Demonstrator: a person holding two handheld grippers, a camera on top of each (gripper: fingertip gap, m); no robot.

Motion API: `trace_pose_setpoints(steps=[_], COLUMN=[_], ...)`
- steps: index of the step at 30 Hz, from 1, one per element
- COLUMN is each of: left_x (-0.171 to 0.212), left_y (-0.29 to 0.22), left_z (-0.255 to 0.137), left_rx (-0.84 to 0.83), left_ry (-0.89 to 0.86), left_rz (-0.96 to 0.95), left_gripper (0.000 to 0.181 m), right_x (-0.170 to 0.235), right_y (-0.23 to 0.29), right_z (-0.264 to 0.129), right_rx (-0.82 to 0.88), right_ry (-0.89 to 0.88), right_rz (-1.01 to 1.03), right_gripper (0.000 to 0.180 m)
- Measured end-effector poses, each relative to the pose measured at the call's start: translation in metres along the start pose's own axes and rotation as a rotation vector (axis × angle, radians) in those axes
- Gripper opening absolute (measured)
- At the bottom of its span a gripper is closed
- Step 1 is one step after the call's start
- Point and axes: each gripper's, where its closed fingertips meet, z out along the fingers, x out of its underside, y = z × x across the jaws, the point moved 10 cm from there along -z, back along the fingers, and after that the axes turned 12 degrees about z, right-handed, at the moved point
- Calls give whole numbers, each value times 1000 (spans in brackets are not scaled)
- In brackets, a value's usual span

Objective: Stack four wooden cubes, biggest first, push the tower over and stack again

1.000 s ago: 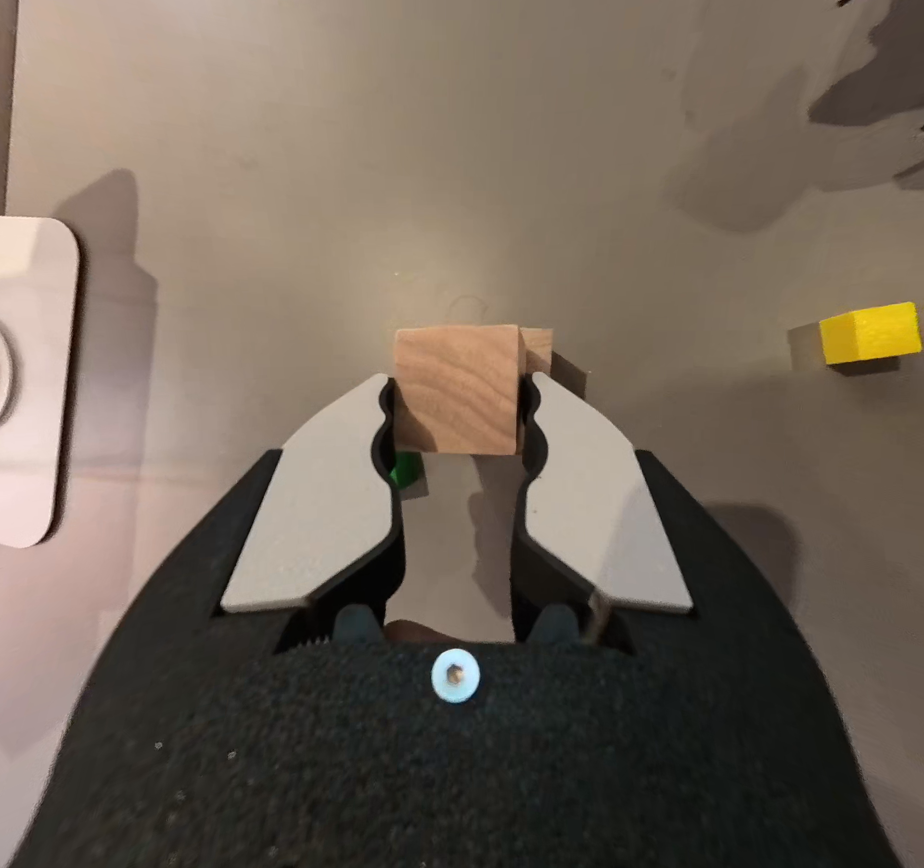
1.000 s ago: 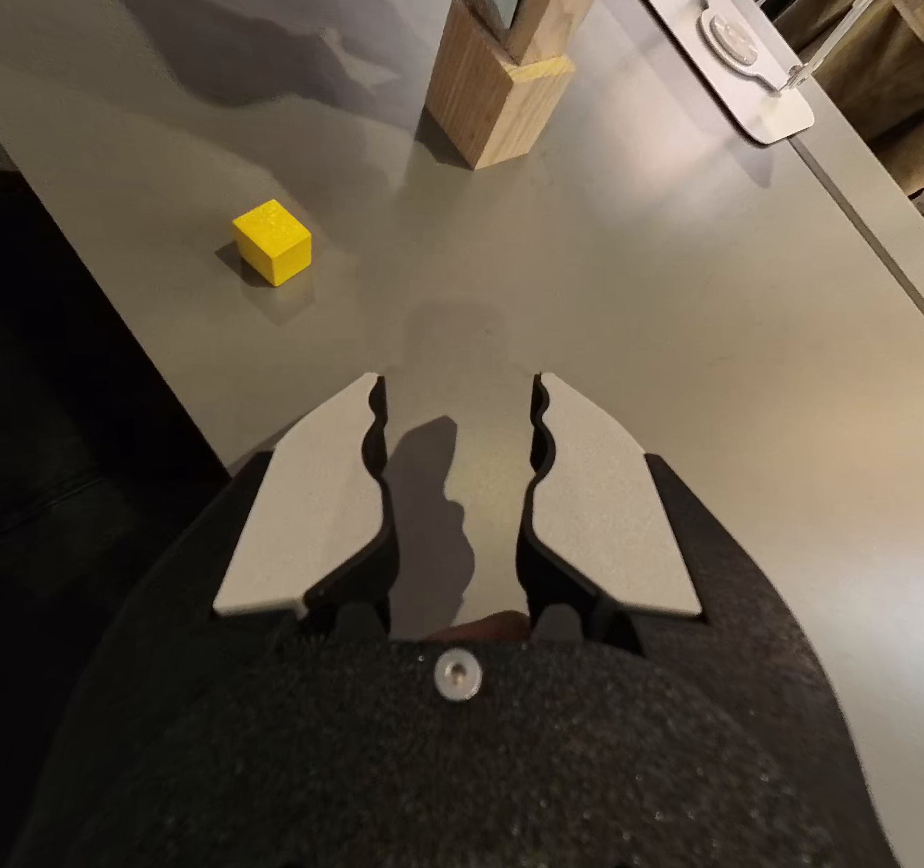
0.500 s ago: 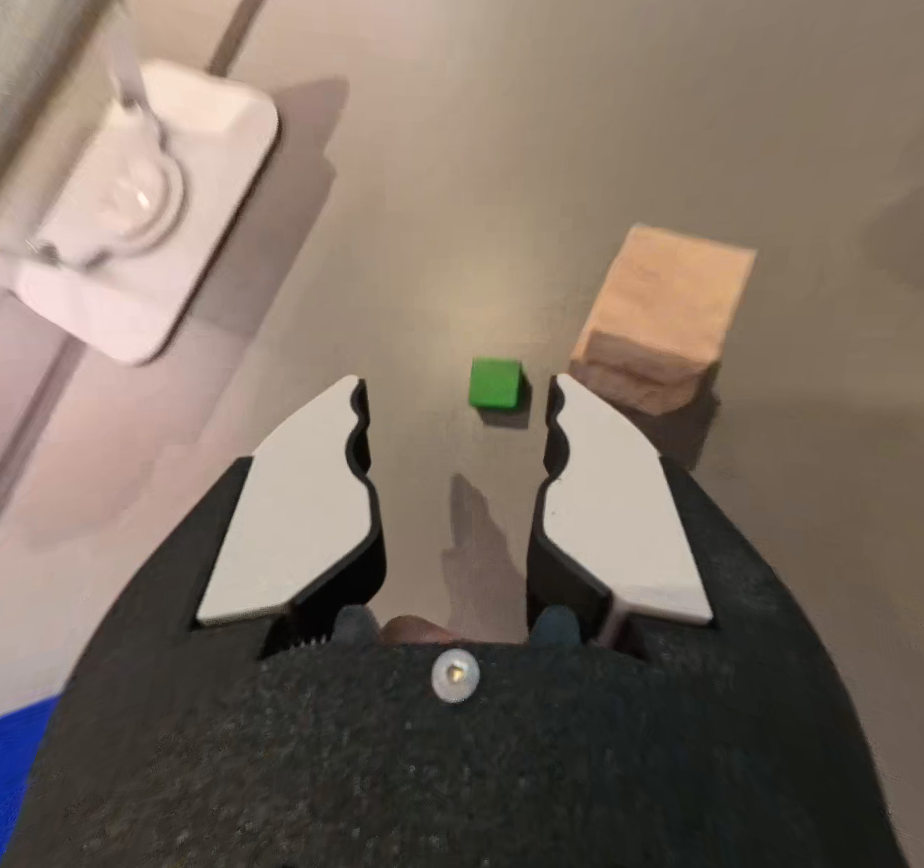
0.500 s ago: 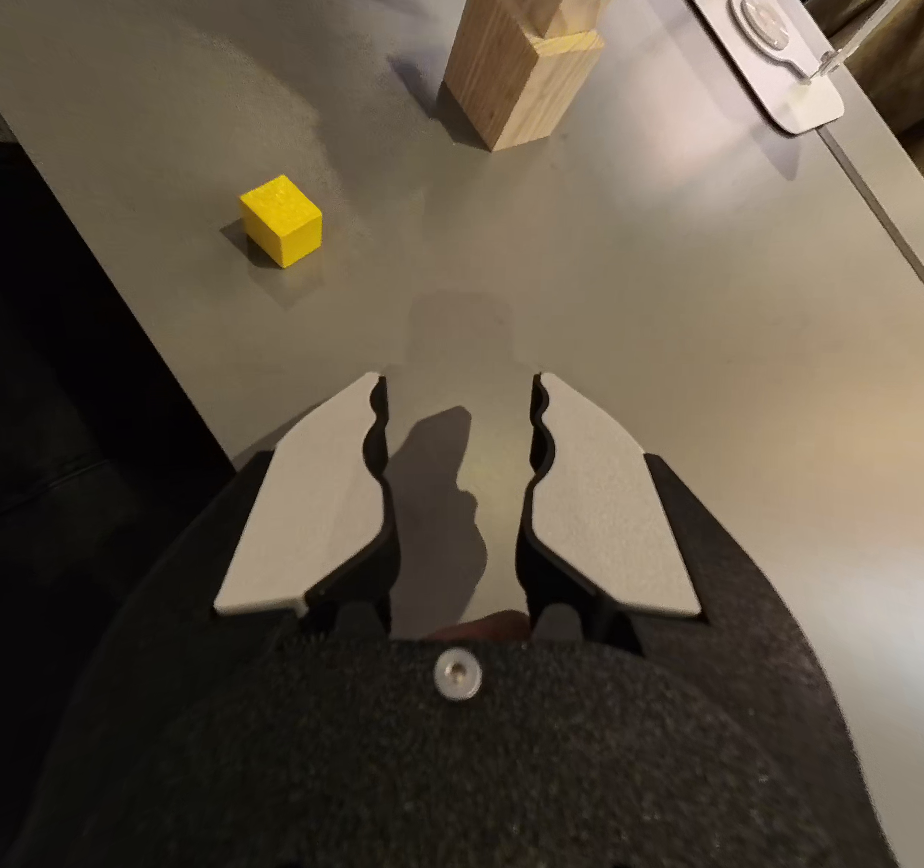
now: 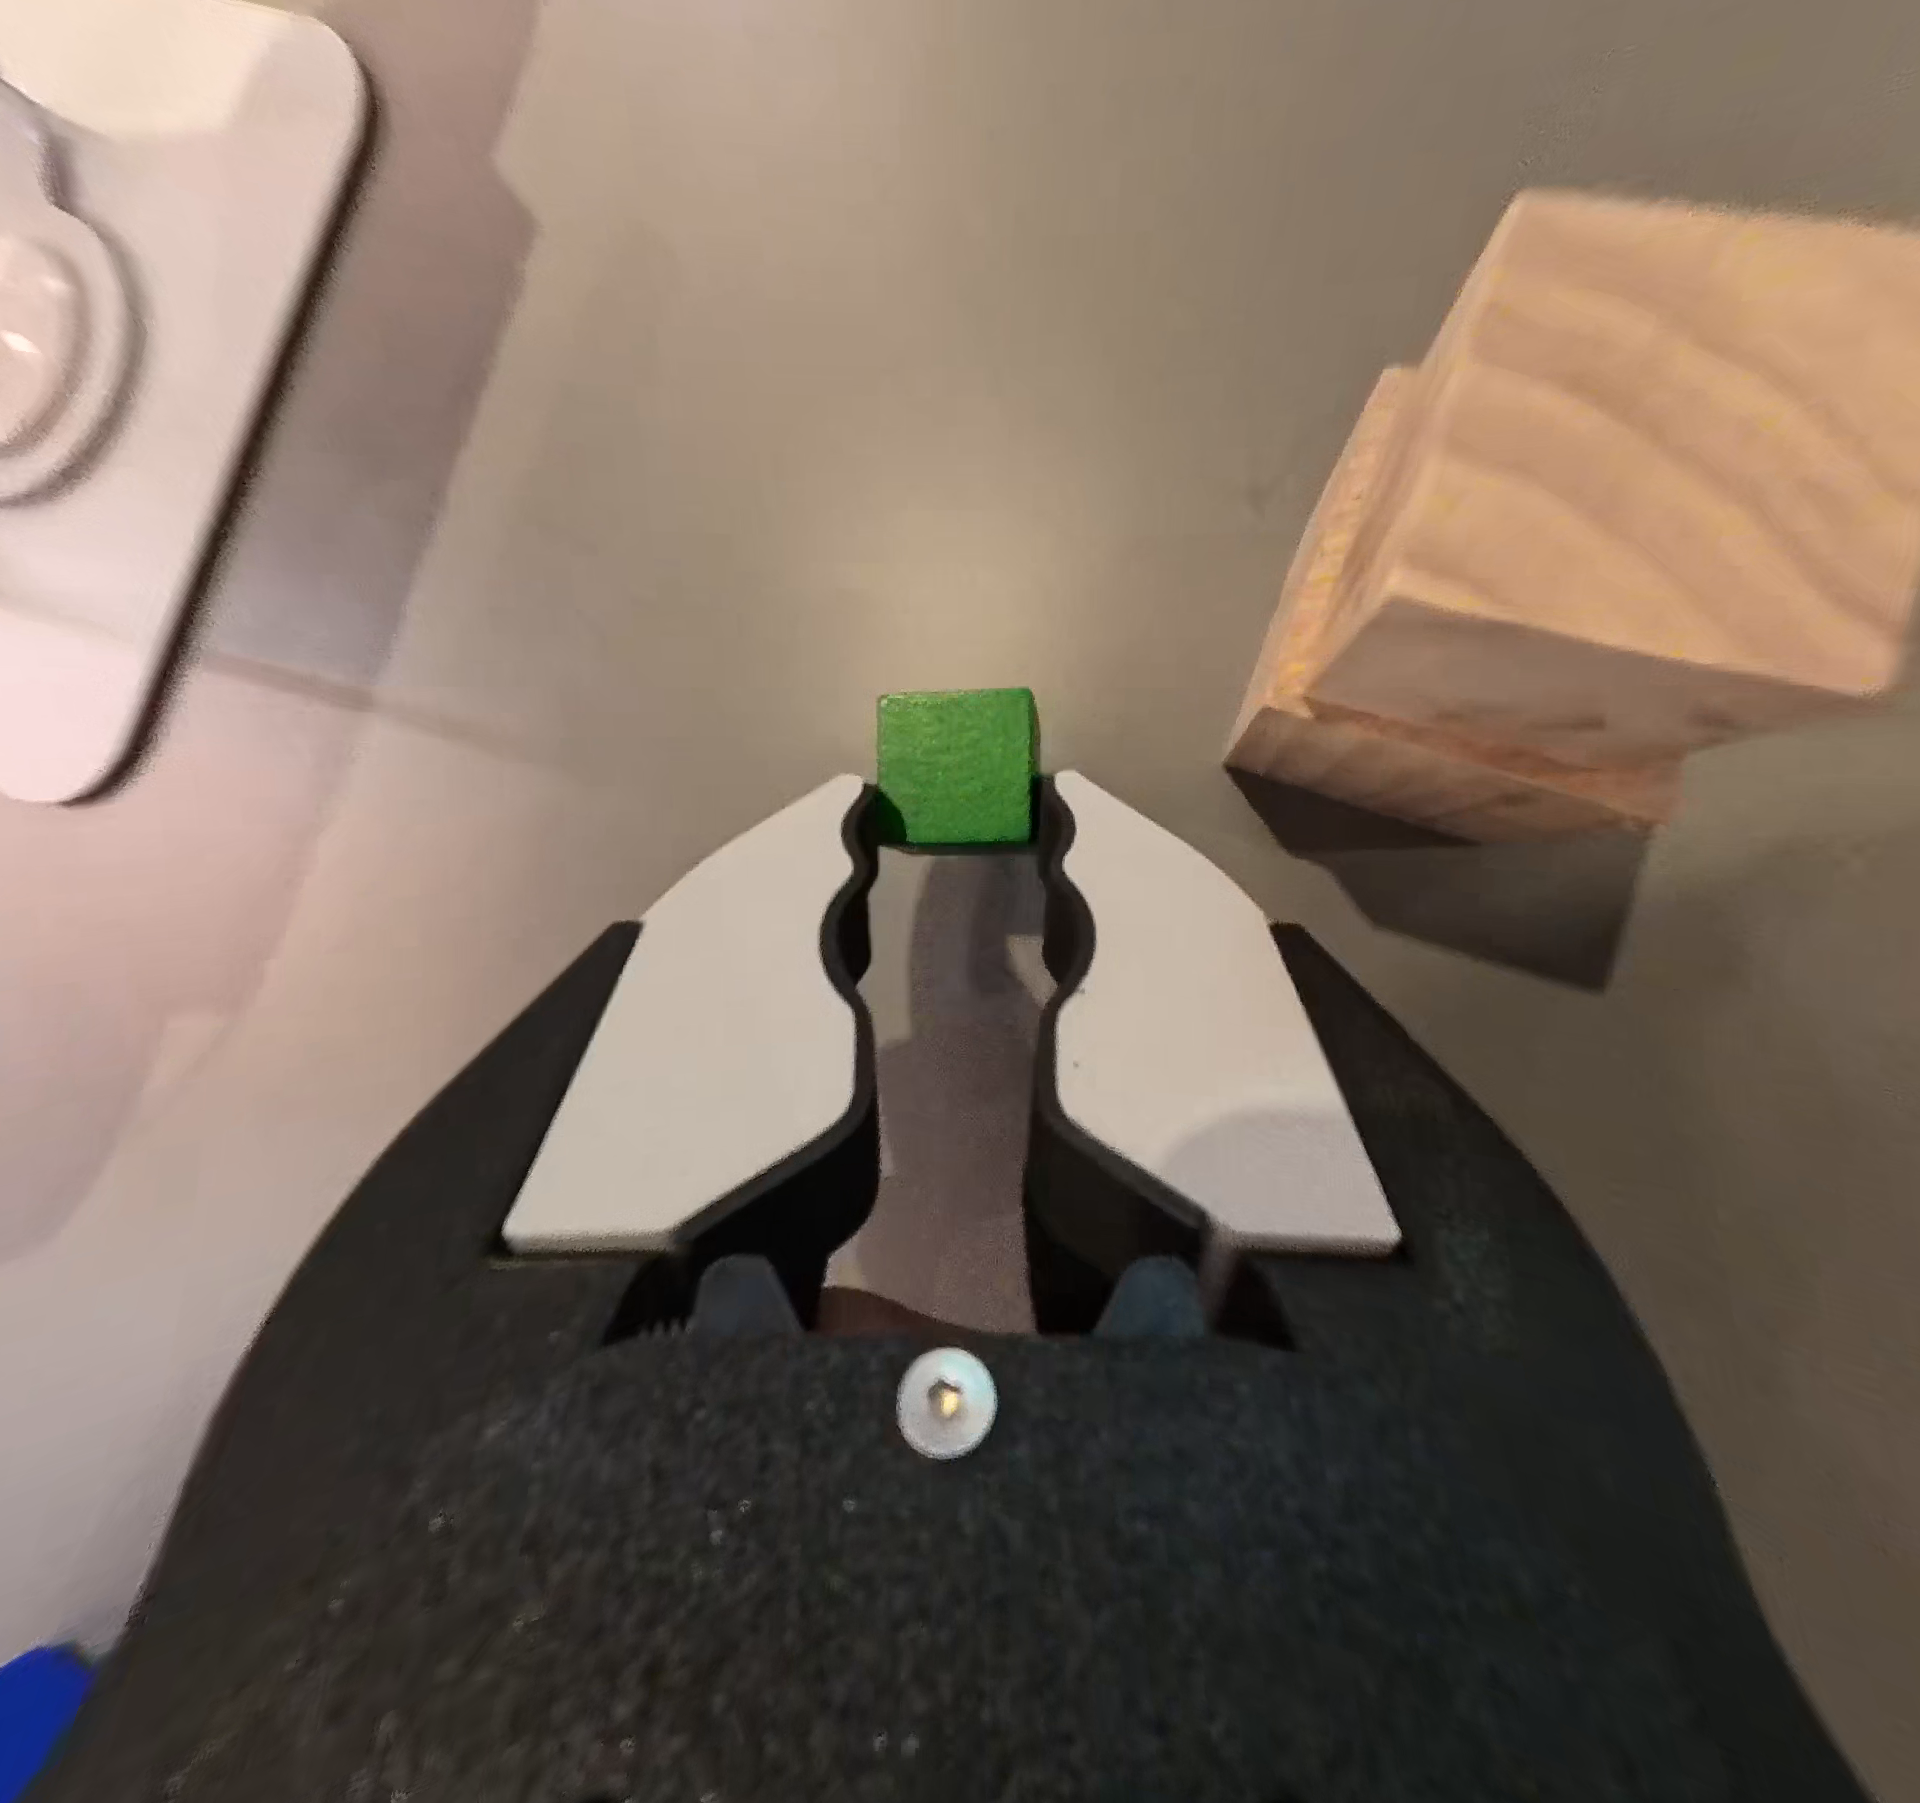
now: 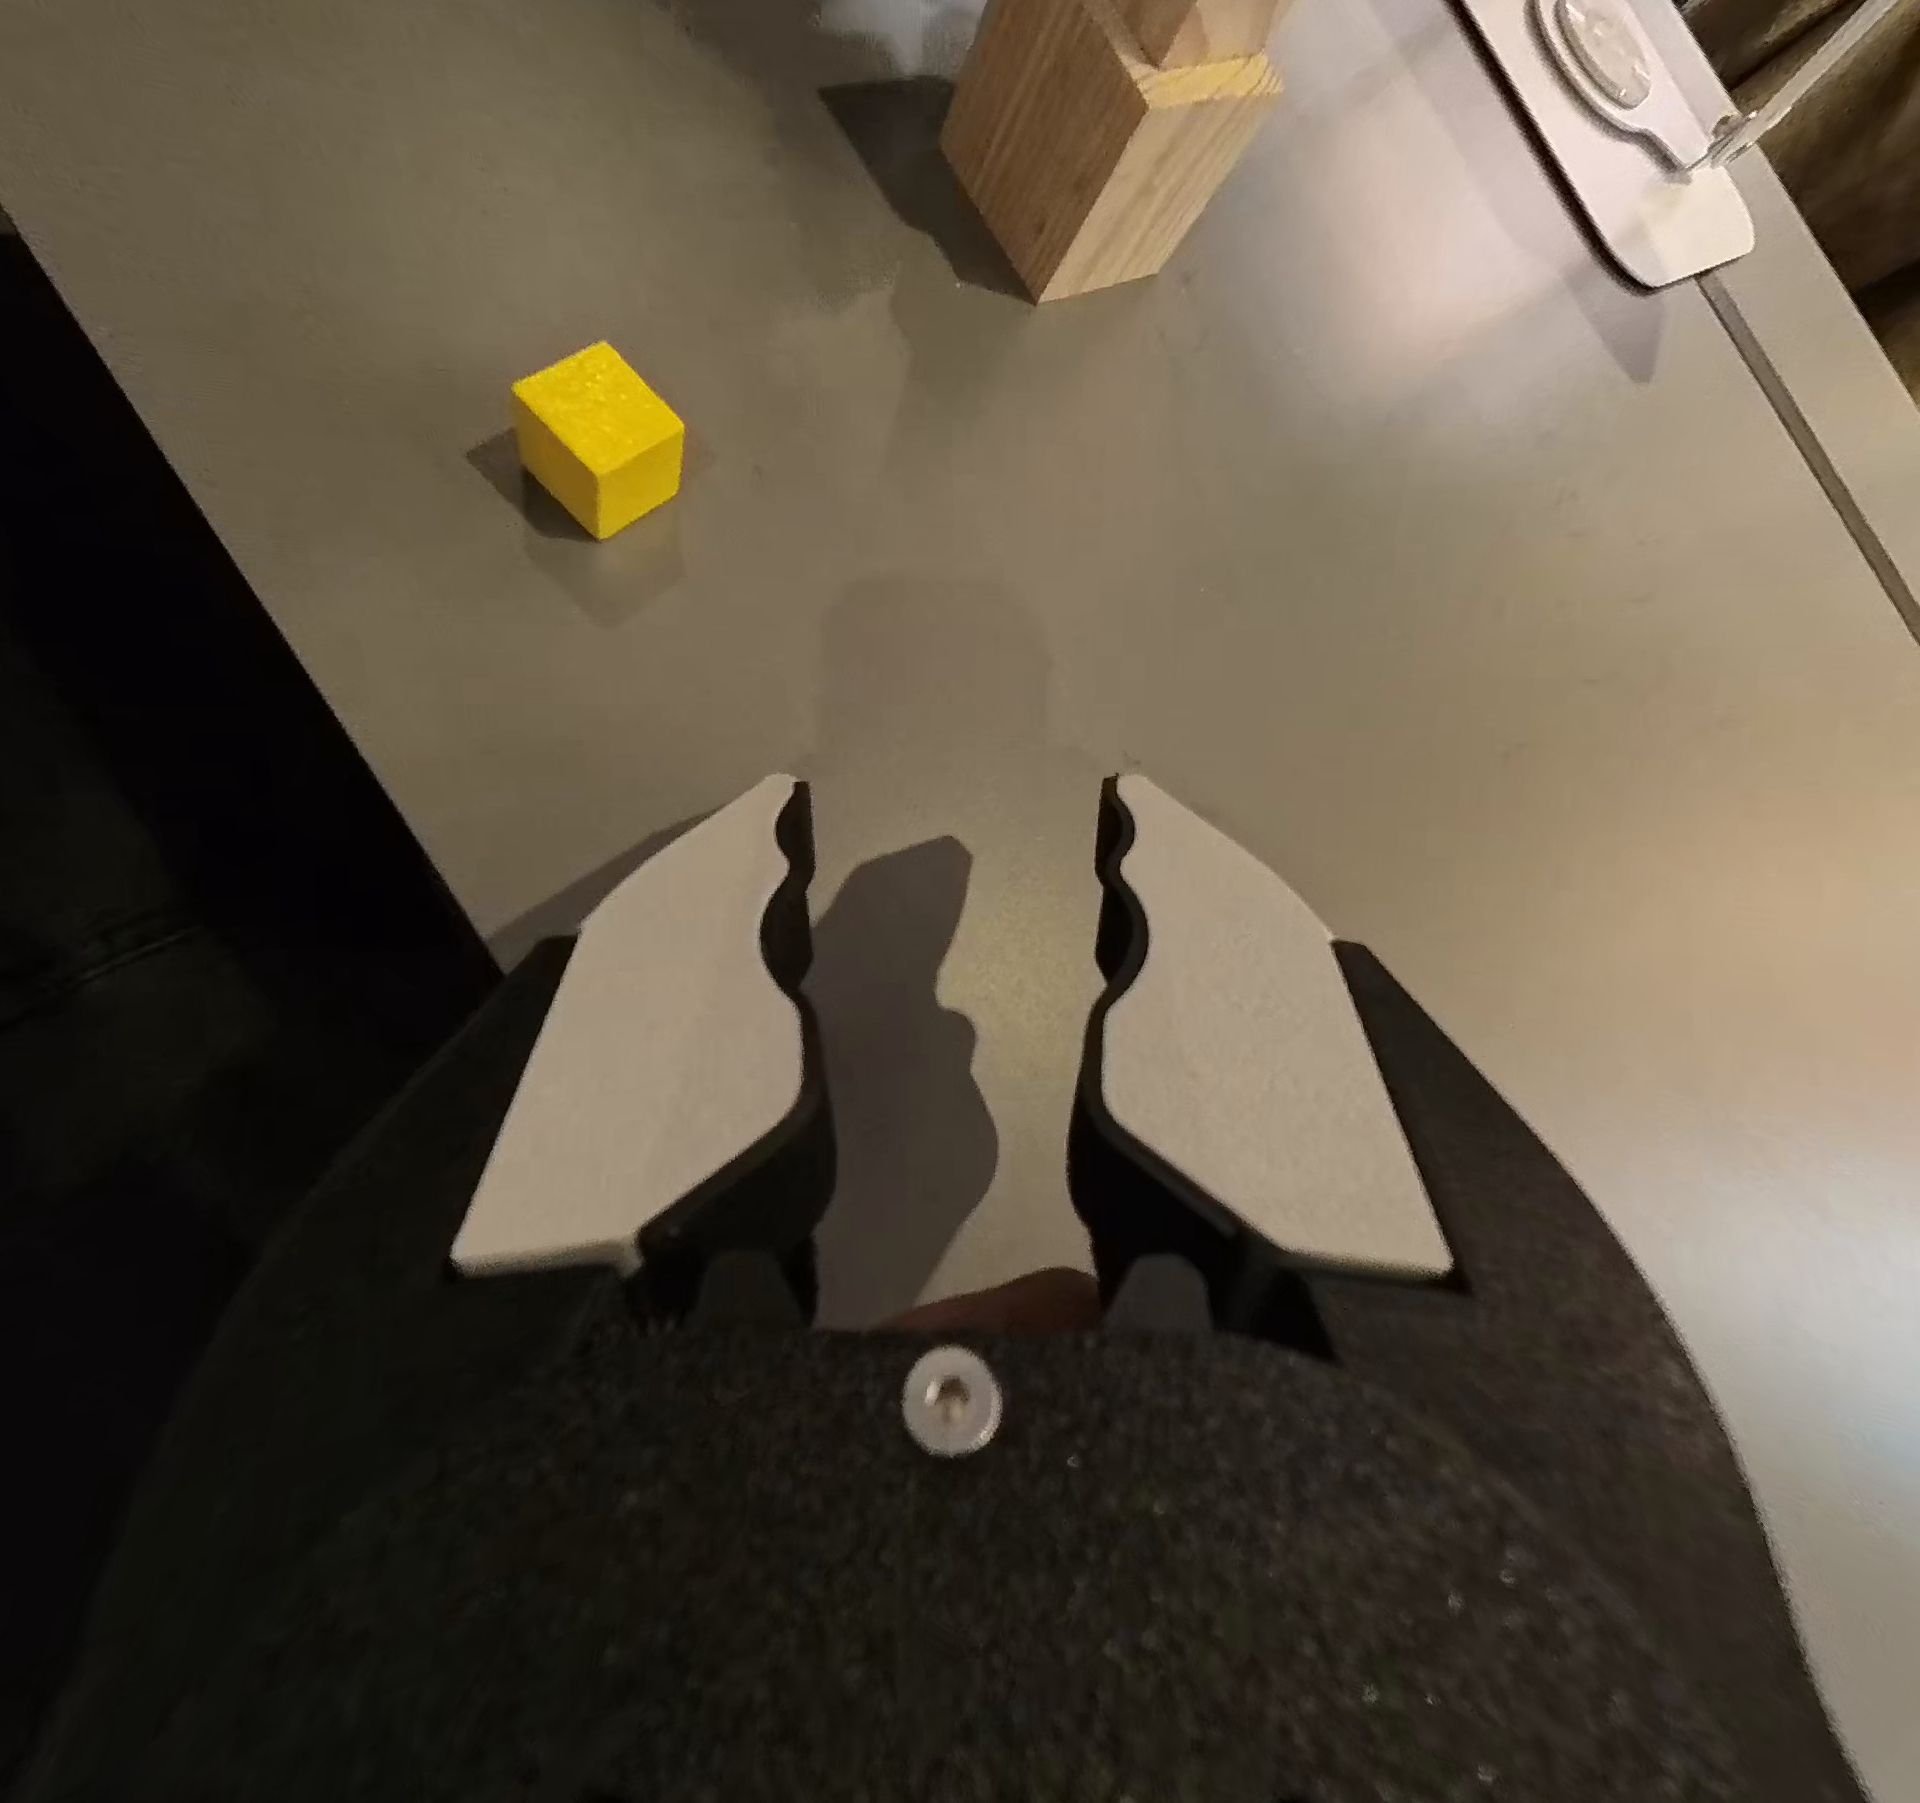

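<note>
My left gripper [image 5: 956,797] is shut on a small green cube [image 5: 956,777], held between its fingertips low over the grey table. To its right stands a stack of two plain wooden cubes, the smaller one [image 5: 1662,465] on the bigger one [image 5: 1455,777]. The stack also shows at the top of the right wrist view [image 6: 1101,143]. A yellow cube [image 6: 597,439] sits alone on the table, left of the stack. My right gripper [image 6: 951,797] is open and empty, above the table near its front edge.
A white flat base with a clear stand [image 5: 135,382] lies at the left of the left wrist view and also shows in the right wrist view [image 6: 1590,80]. The table edge [image 6: 312,714] drops to a dark floor. Something blue [image 5: 31,1670] is at the bottom left. There is about 25 cm between the tips of the two grippers.
My left gripper let go of the plain wooden cube on the stack, swung left to the green cube and closed on it. My right gripper has drifted slightly forward, still open.
</note>
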Motion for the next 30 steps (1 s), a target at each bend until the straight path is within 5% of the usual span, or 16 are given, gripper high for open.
trace_pose_setpoints(steps=[8, 22, 26, 30], left_x=[-57, -75, -72, -59], left_y=[-5, -30, -30, -57], left_z=[-74, -50, -65, -109], left_rx=[112, 169, 89, -221], left_ry=[-160, -31, -48, -235], left_rz=[112, 215, 174, -61], left_gripper=[28, 28, 61, 59], right_x=[2, 1, -1, -8], right_y=[0, 1, 1, 7], right_z=[3, -2, -2, -5], right_rx=[4, 13, 17, -77], right_ry=[8, 3, -1, -30], right_rz=[-11, -21, -5, -21], right_gripper=[51, 51, 51, 52])
